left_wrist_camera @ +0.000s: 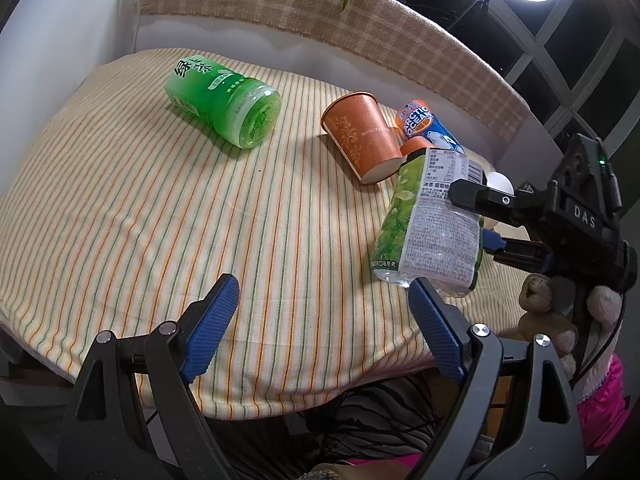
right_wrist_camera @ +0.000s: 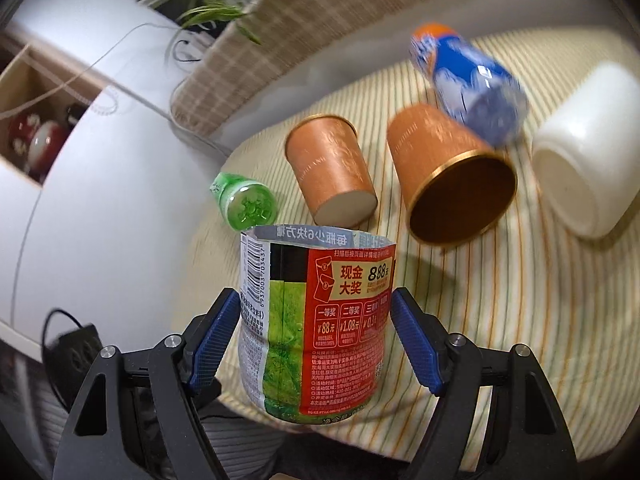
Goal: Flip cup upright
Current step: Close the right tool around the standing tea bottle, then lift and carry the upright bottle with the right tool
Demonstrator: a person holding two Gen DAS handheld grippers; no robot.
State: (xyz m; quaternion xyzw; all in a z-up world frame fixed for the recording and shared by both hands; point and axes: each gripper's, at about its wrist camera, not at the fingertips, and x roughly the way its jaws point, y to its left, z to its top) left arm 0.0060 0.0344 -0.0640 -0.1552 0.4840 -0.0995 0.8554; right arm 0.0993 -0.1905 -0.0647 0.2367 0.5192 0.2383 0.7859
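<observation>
Risk sits mostly with the right tongs (right_wrist_camera: 316, 344): their blue pads flank the cut bottle cup (right_wrist_camera: 316, 320) on both sides, the left pad at its wall, the right with a sliver of gap, so I judge the hold loose at best. The cup appears raised and tilted near the front edge of the striped surface (left_wrist_camera: 160, 220), and its thin label wall could buckle or slip if the squeeze is uneven, dropping it over the edge.

Left tongs (left_wrist_camera: 324, 332) are wide open and hold nothing, hovering over the bare front stretch of the cloth.

Room is tight behind the cup. 2 orange paper cups lie on their sides, one base-forward (right_wrist_camera: 332, 172), one mouth-forward (right_wrist_camera: 452, 176), with a blue bottle (right_wrist_camera: 472, 80) and a white cup (right_wrist_camera: 588, 148) further right and a green cup (right_wrist_camera: 244, 200) to the left. Swinging the cup backward could knock them rolling; the open cloth toward the left looks like the safer place to set it down.
</observation>
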